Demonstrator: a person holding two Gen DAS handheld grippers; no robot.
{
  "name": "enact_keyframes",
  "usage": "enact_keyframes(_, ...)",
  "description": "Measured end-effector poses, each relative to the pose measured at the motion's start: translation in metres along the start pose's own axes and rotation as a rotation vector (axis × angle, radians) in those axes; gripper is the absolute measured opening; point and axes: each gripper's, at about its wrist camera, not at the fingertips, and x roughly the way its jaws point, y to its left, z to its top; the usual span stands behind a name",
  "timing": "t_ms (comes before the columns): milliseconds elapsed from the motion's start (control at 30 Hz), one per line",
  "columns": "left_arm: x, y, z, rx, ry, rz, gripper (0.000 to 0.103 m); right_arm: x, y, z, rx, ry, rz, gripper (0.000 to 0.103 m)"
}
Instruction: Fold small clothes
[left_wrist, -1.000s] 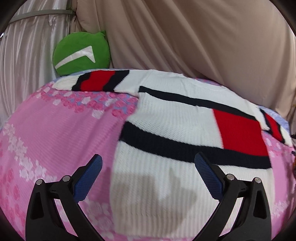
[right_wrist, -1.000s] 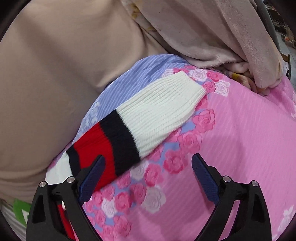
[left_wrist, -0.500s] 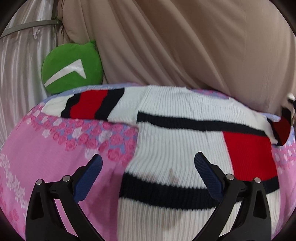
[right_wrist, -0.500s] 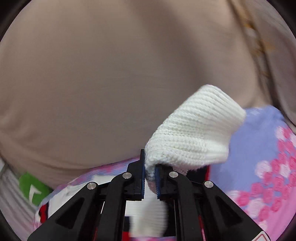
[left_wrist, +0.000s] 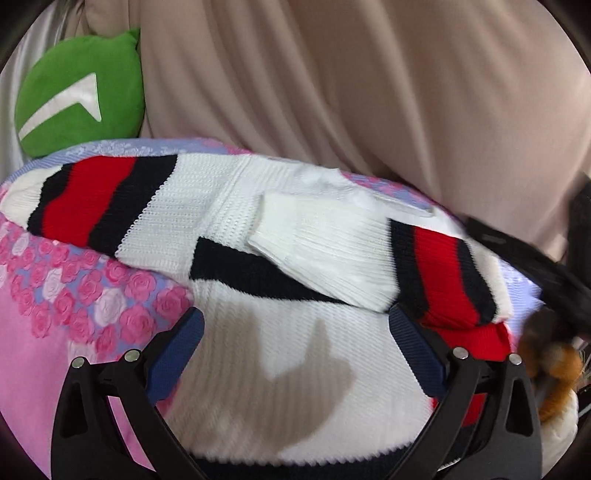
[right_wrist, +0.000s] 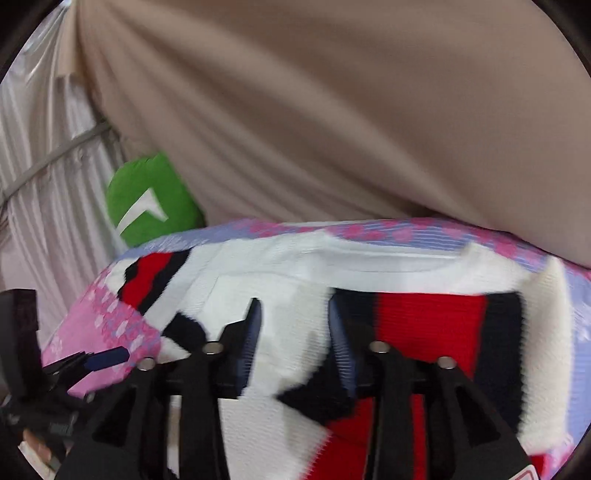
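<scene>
A white knit sweater (left_wrist: 280, 369) with black and red stripes lies on the pink floral bedspread (left_wrist: 33, 362). Its right sleeve (left_wrist: 369, 258) is folded across the chest; its left sleeve (left_wrist: 92, 199) stretches out to the far left. My left gripper (left_wrist: 295, 354) is open and empty, low over the sweater's body. My right gripper (right_wrist: 295, 332) is partly open over the folded sleeve (right_wrist: 428, 325), holding nothing; the view is blurred. The left gripper's blue fingertip (right_wrist: 107, 357) shows at the left of the right wrist view.
A green cushion (left_wrist: 77, 99) with a white mark sits at the far left against a beige curtain (left_wrist: 369, 81). A silvery curtain (right_wrist: 40, 184) hangs further left. The right tool (left_wrist: 561, 280) and an orange furry thing (left_wrist: 554, 369) show at the right edge.
My right gripper took the right sleeve's cuff, carried it over the sweater's chest and let it go; its jaws have opened. My left gripper moved forward over the sweater's body.
</scene>
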Motion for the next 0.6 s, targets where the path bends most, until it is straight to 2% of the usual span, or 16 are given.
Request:
enact_keyframes(100,0.024,0.01,0.01,-0.053,0.036,-0.015,0.098,-0.03,-0.06,-0.007,0.075,-0.023,-0.169,0.057)
enact_keyframes(167,0.04,0.01,0.017,-0.077,0.057,-0.037,0.098,-0.039,-0.095,-0.009,0.153,-0.016,-0.243,0.061)
enact_keyframes(233,0.056,0.01,0.024,-0.086,0.075,-0.038,0.097,-0.038,-0.128,-0.015,0.238,0.023,-0.276,0.064)
enact_keyframes(300,0.072,0.007,0.029,-0.087,0.098,-0.056,0.089,-0.025,-0.147,-0.022,0.291,0.08,-0.28,0.064)
enact_keyframes(333,0.078,0.005,0.03,-0.084,0.113,-0.057,0.076,-0.019,-0.155,-0.025,0.306,0.105,-0.281,0.064)
enact_keyframes(367,0.086,0.002,0.03,-0.078,0.134,-0.058,0.054,-0.011,-0.159,-0.028,0.315,0.126,-0.283,0.064)
enact_keyframes(400,0.092,0.0,0.03,-0.073,0.149,-0.052,0.042,-0.003,-0.16,-0.029,0.315,0.146,-0.278,0.05)
enact_keyframes(433,0.097,-0.003,0.031,-0.07,0.155,-0.031,0.021,0.003,-0.159,-0.028,0.3,0.164,-0.261,0.032)
enact_keyframes(467,0.096,-0.005,0.034,-0.068,0.144,-0.031,0.009,0.003,-0.153,-0.025,0.282,0.16,-0.262,0.016)
enact_keyframes(500,0.093,-0.006,0.039,-0.068,0.13,-0.039,0.009,-0.004,-0.149,-0.02,0.276,0.118,-0.244,0.016)
enact_keyframes(533,0.085,-0.007,0.044,-0.068,0.101,-0.047,0.008,-0.021,-0.142,-0.013,0.278,0.04,-0.187,0.015)
enact_keyframes(600,0.063,-0.008,0.052,-0.073,0.021,-0.072,0.008,-0.046,-0.135,-0.005,0.276,-0.064,-0.131,0.015)
